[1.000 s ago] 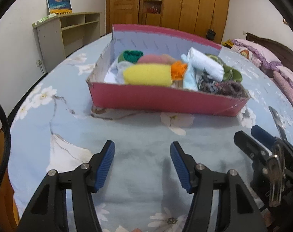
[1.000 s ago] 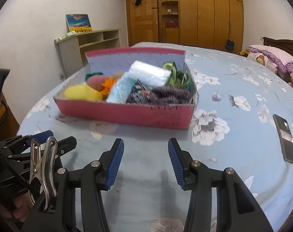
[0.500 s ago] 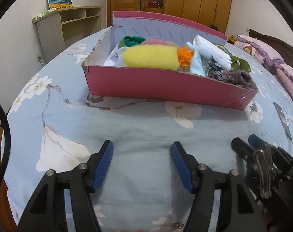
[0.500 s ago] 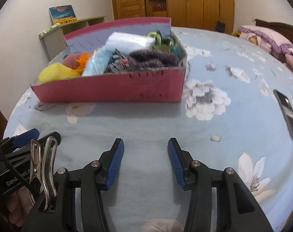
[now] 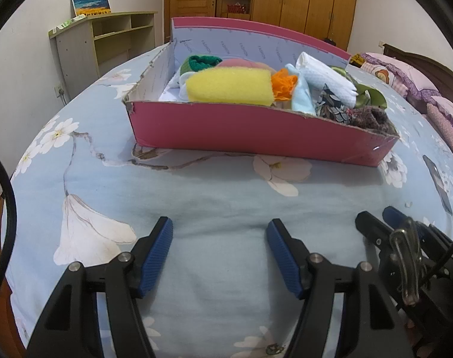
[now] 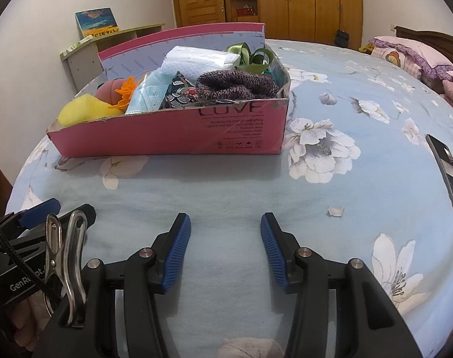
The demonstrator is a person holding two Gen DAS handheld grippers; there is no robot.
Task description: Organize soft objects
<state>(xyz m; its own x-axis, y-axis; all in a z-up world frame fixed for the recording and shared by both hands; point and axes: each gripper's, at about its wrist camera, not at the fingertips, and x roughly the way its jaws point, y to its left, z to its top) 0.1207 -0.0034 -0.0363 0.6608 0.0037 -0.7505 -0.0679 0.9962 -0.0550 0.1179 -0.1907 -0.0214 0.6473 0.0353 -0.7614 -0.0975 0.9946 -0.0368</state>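
Pretty much all the soft stuff already sits piled in the pink box (image 5: 256,131) near the bed's (image 5: 214,197) left edge, so little looks left. Left tool (image 5: 219,238) is opening, right tool (image 6: 225,232) stands open, both empty. Phone (image 6: 445,167) lies by the right edge; wardrobes (image 6: 316,3) behind.
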